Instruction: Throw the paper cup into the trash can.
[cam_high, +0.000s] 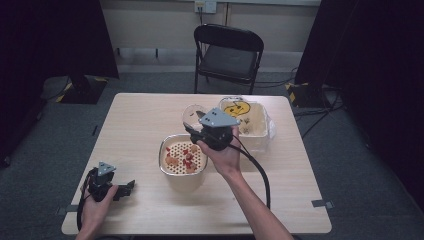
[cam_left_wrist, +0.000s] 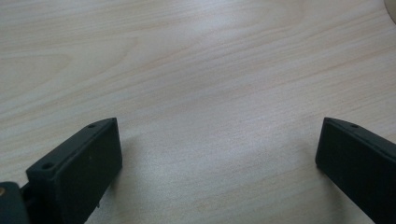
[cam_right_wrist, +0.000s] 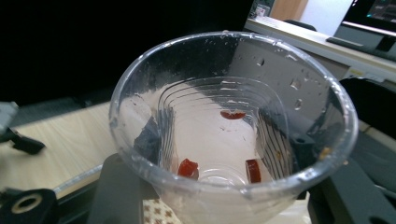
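My right gripper (cam_high: 196, 129) is shut on a clear plastic cup (cam_high: 193, 115) and holds it above the far rim of a white strainer bowl (cam_high: 167, 141). The bowl holds red and orange food pieces (cam_high: 183, 157) on its perforated insert. In the right gripper view the cup (cam_right_wrist: 229, 126) is squeezed between the jaws, wet inside, with three red pieces (cam_right_wrist: 188, 168) stuck near its bottom. My left gripper (cam_high: 126, 189) rests open on the table near the front left corner. Between its jaws in the left gripper view lies bare wood (cam_left_wrist: 196, 93).
A white container (cam_high: 255, 131) with a yellow print inside stands at the back right of the wooden table (cam_high: 140, 120), close behind my right hand. A black folding chair (cam_high: 228, 55) stands beyond the far edge. Cables trail from both grippers.
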